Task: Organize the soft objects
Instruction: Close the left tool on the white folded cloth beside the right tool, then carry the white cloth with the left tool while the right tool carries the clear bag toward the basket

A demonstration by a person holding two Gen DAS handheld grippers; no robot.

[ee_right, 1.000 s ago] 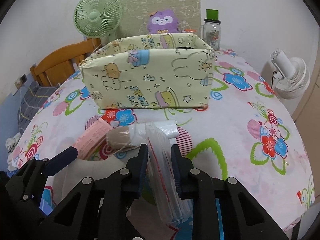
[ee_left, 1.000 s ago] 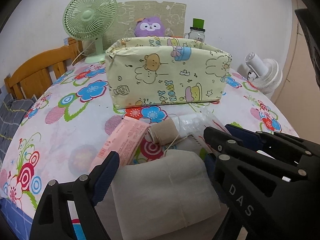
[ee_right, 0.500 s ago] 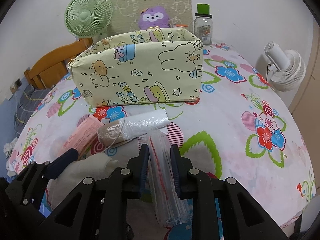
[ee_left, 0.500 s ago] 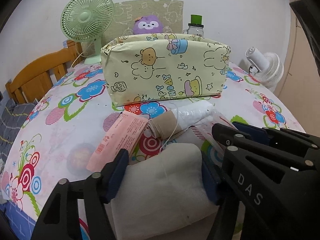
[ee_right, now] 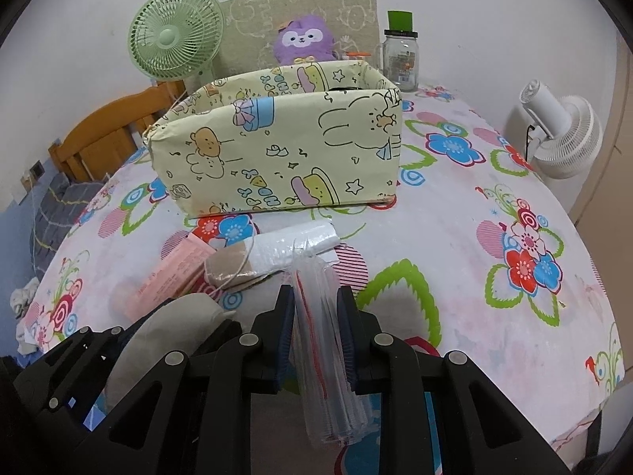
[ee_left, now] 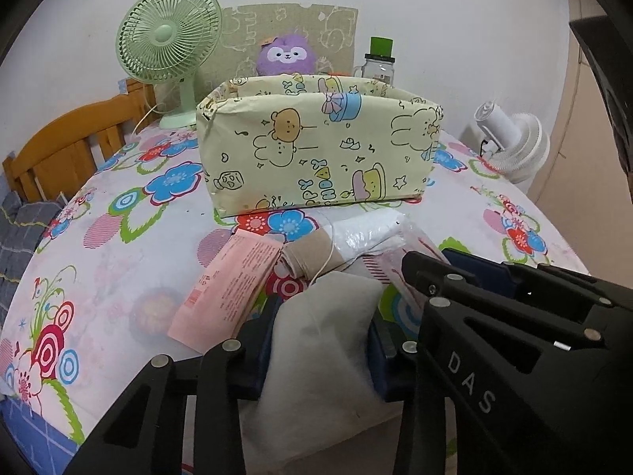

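Observation:
My left gripper (ee_left: 322, 326) is shut on a grey soft pouch (ee_left: 320, 356), held just above the flowered table. My right gripper (ee_right: 315, 312) is shut on a stack of clear zip bags (ee_right: 322, 340) with red seal lines. In the right wrist view the grey pouch (ee_right: 166, 328) and the left gripper show at lower left. A pale yellow cartoon-print box (ee_left: 316, 150), open at the top, stands beyond both grippers; it also shows in the right wrist view (ee_right: 285, 150). A pink packet (ee_left: 229, 289), a beige roll (ee_left: 308, 255) and a white plastic bundle (ee_left: 368, 233) lie before the box.
A green desk fan (ee_left: 168, 45), a purple plush (ee_left: 287, 53) and a glass jar with a green lid (ee_left: 378, 63) stand behind the box. A white fan (ee_left: 510, 146) is off the table's right edge. A wooden chair (ee_left: 75, 138) is at left.
My left gripper has closed on the grey pouch and lifted it off the table. My right gripper has kept its hold on the zip bags and risen, tilting toward the box.

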